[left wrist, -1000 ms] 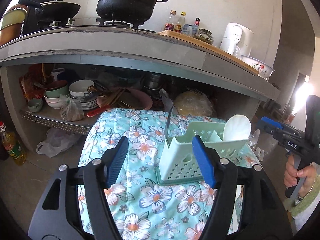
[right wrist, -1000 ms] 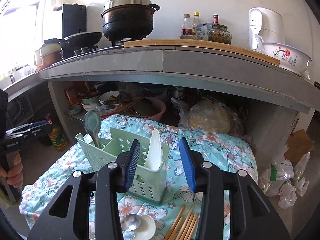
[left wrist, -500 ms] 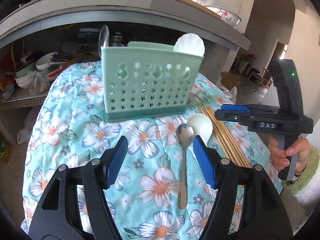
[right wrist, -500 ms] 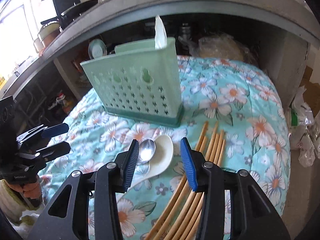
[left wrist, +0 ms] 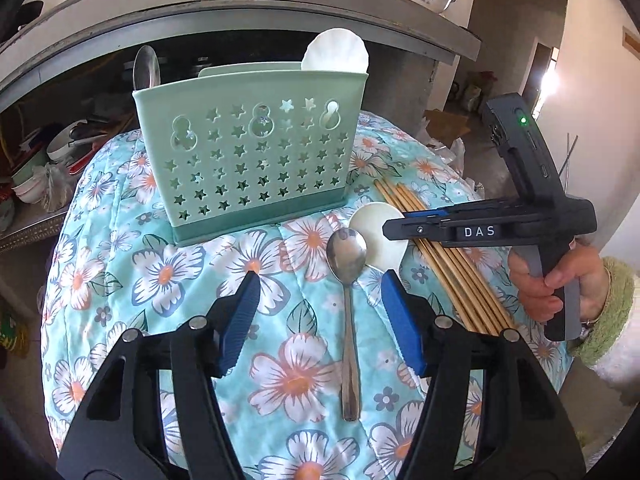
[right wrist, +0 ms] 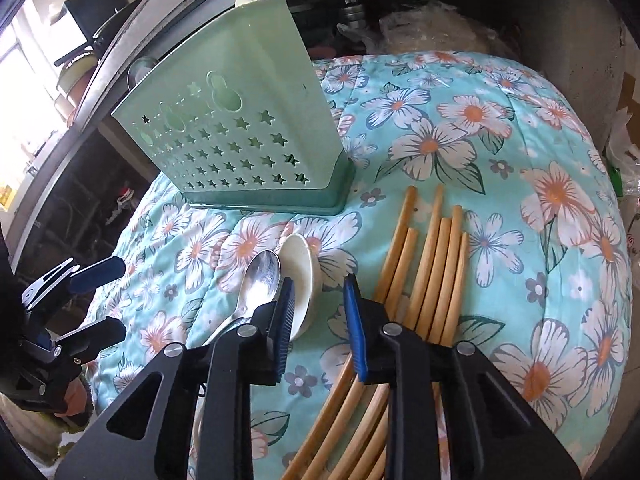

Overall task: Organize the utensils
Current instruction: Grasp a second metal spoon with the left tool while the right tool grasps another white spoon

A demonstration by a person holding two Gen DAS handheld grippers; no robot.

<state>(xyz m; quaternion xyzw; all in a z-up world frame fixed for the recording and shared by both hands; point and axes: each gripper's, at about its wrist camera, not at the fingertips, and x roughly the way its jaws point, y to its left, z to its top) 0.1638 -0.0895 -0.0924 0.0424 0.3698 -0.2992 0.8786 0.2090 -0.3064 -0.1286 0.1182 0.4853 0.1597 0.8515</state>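
Two spoons, a steel spoon [left wrist: 346, 248] and a white ceramic spoon [left wrist: 380, 228], are laid on the floral quilt [left wrist: 160, 280] before the mint-green perforated plastic caddy [left wrist: 252, 152]. Both are framed between the spread, empty jaws of the left gripper [left wrist: 320, 280]. The right gripper [right wrist: 318, 284], likewise released, is held above the ceramic spoon beside the bamboo chopsticks [right wrist: 436, 264].

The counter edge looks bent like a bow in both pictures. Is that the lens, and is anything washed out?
Yes, fisheye bending: left wrist view arcs the counter; right wrist view bows the chopsticks. Washed out: the doorway in the left view, the window in the right.
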